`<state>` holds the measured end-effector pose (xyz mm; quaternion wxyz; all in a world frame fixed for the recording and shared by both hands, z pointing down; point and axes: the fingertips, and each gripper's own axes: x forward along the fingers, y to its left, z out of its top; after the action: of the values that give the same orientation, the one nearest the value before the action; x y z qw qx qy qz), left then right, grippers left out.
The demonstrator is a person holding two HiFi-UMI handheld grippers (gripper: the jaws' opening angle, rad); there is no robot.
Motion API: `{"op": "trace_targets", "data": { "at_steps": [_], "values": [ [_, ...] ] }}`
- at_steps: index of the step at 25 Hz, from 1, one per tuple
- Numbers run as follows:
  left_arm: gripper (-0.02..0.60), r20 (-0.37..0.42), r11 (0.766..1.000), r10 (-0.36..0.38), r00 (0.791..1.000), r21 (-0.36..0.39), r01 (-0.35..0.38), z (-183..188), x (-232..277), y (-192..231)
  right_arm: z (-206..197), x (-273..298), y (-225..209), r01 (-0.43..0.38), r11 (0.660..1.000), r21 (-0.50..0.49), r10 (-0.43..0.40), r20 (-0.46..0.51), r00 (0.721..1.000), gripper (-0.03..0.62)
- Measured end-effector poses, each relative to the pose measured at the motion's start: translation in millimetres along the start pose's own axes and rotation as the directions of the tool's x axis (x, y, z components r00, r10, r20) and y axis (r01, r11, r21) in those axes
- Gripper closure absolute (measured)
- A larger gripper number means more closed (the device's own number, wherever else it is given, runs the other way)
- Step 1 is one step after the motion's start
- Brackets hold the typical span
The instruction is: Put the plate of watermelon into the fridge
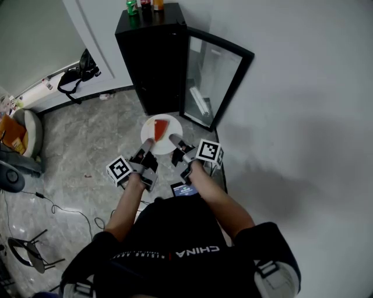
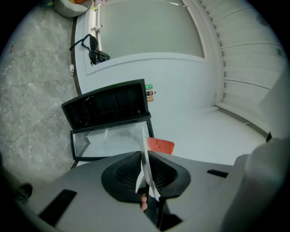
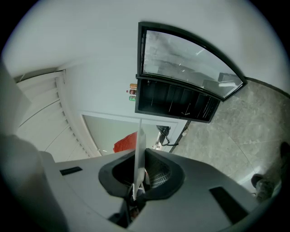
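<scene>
A white plate [image 1: 166, 139] with a red watermelon slice [image 1: 159, 130] is held level in front of the black mini fridge [image 1: 152, 58], whose glass door [image 1: 213, 78] stands open to the right. My left gripper [image 1: 145, 152] is shut on the plate's near left rim, and my right gripper [image 1: 175, 141] is shut on its near right rim. In the left gripper view the plate [image 2: 144, 154] runs edge-on between the jaws of the left gripper [image 2: 145, 181], with the watermelon [image 2: 159, 145] beyond. In the right gripper view the right gripper [image 3: 138, 179] clamps the plate [image 3: 140, 149] in the same way.
Drink cans [image 1: 143, 6] stand on top of the fridge. A black bag [image 1: 78, 73] lies by the wall at the left. Cables and a chair base [image 1: 29, 250] sit on the grey marble floor at the lower left. A white wall is close on the right.
</scene>
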<state>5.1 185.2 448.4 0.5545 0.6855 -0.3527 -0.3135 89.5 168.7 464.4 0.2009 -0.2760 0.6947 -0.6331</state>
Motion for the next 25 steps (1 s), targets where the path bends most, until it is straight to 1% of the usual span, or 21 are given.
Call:
{"op": "trace_targets", "data": {
  "at_steps": [11, 19, 25],
  "values": [
    [0.534, -0.006, 1.000, 0.017, 1.000, -0.001, -0.017, -2.6, -1.4, 7.0, -1.8, -1.2, -4.1, 0.008, 1.000, 0.015, -0.008, -0.004, 1.000, 0.563],
    [0.534, -0.008, 1.000, 0.018, 1.000, 0.004, -0.018, -3.9, -0.9, 6.2, -1.8, -2.7, -6.1, 0.010, 0.999, 0.035, -0.010, 0.001, 1.000, 0.563],
    [0.534, -0.006, 1.000, 0.011, 1.000, 0.000, -0.011, -5.5, -0.2, 3.9, -0.8, -3.9, -5.6, 0.006, 0.999, 0.032, -0.006, -0.002, 1.000, 0.563]
  ]
}}
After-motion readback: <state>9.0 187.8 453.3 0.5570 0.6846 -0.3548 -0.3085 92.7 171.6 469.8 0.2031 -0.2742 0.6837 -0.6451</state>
